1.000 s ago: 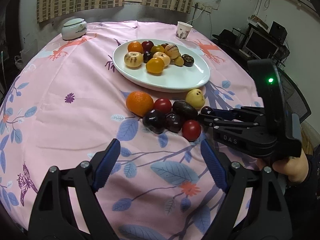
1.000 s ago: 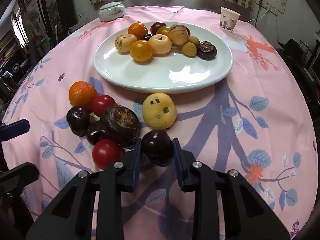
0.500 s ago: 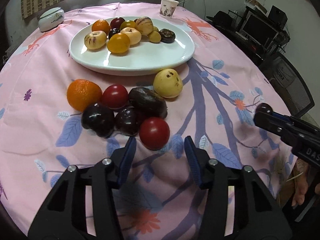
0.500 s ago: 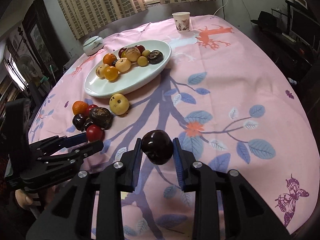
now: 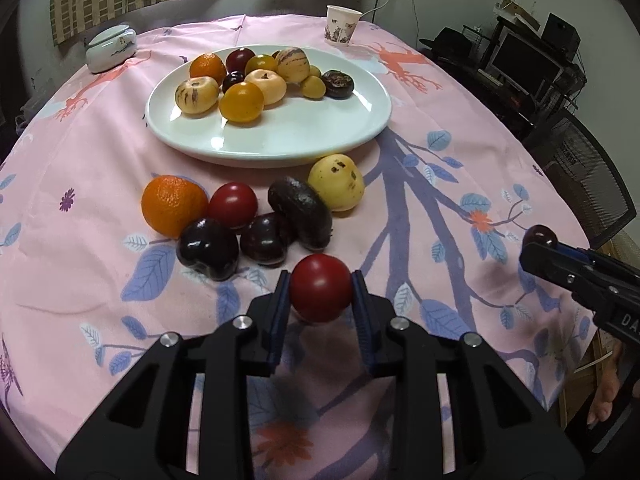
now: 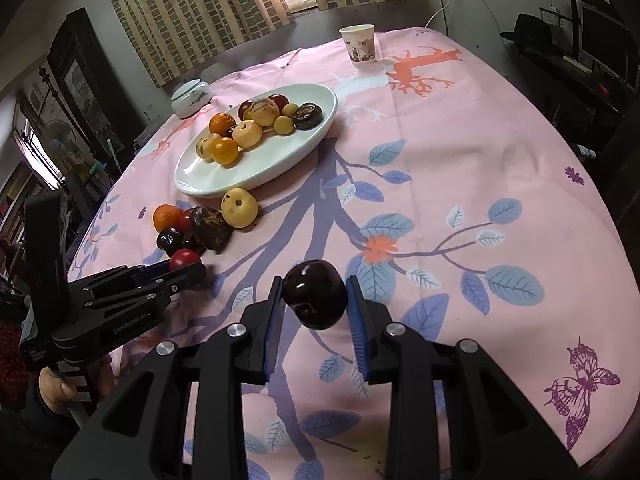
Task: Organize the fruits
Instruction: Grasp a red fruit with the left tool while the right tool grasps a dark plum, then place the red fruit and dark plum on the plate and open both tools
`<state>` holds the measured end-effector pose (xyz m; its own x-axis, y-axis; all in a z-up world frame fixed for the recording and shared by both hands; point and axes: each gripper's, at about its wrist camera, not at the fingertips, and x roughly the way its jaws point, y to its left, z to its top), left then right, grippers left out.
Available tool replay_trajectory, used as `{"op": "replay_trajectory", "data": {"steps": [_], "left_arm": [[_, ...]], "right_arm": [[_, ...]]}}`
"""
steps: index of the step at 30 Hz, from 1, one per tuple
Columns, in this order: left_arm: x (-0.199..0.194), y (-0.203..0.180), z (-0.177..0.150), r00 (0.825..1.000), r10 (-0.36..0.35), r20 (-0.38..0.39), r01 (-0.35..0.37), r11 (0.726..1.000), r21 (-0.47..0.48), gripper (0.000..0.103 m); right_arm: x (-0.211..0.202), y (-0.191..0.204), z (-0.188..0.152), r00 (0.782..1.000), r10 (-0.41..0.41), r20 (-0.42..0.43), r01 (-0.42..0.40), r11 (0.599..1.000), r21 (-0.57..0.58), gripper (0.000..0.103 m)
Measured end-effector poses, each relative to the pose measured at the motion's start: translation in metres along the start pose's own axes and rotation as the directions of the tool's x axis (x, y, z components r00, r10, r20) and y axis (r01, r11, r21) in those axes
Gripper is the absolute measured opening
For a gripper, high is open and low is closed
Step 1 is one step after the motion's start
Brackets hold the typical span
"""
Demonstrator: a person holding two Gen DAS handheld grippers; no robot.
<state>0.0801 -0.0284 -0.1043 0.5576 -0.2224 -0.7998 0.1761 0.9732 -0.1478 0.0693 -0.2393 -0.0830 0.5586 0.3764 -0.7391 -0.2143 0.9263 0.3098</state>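
A red tomato [image 5: 320, 293] is held between the pads of the left gripper [image 5: 320, 300], closed on it, at the near edge of the loose fruit on the surface [image 5: 80, 152]. The white plate [image 5: 304, 136] lies straight ahead beyond that cluster, nearer this gripper. Further right, a dark plum [image 6: 314, 294] is clamped in the closed right gripper [image 6: 315, 304], from which the plate [image 6: 320, 128] lies ahead and leftward.

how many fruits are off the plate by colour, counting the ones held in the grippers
orange: 1, the orange
red: 2, cloth tomato, held tomato in the left gripper
dark: 4, left plum, right plum, long dark fruit, held plum in the right gripper
yellow: 1, yellow fruit
total: 8
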Motion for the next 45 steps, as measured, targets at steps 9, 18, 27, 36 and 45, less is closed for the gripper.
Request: {"op": "replay_trajectory", "data": {"steps": [9, 18, 27, 36, 45], "left_arm": [[-0.031, 0.023, -0.006, 0.998, -0.047, 0.049, 0.048, 0.999, -0.02, 0.03], [-0.06, 0.065, 0.016, 0.994, -0.042, 0.104, 0.047, 0.997, -0.053, 0.03], [-0.051, 0.09, 0.122, 0.987, 0.052, 0.154, -0.05, 0.999, -0.02, 0.03], [0.03, 0.087, 0.193, 0.994, 0.056, 0.092, -0.053, 0.998, -0.038, 0.03], [0.064, 0.089, 0.209, 0.997, 0.065, 0.047, -0.063, 0.998, -0.028, 0.031]], "right_arm": [[0.01, 0.045, 0.005, 1.0, -0.003, -0.025, 0.001, 0.997, -0.082, 0.031], [0.023, 0.075, 0.023, 0.999, 0.005, -0.043, -0.01, 0.991, -0.131, 0.031], [0.047, 0.083, 0.101, 0.999, -0.049, -0.012, 0.045, 0.971, -0.234, 0.031], [0.126, 0.061, 0.179, 0.994, -0.112, 0.009, 0.109, 0.95, -0.291, 0.031], [0.157, 0.045, 0.205, 0.996, -0.077, -0.035, 0.066, 0.966, -0.251, 0.031]]}}
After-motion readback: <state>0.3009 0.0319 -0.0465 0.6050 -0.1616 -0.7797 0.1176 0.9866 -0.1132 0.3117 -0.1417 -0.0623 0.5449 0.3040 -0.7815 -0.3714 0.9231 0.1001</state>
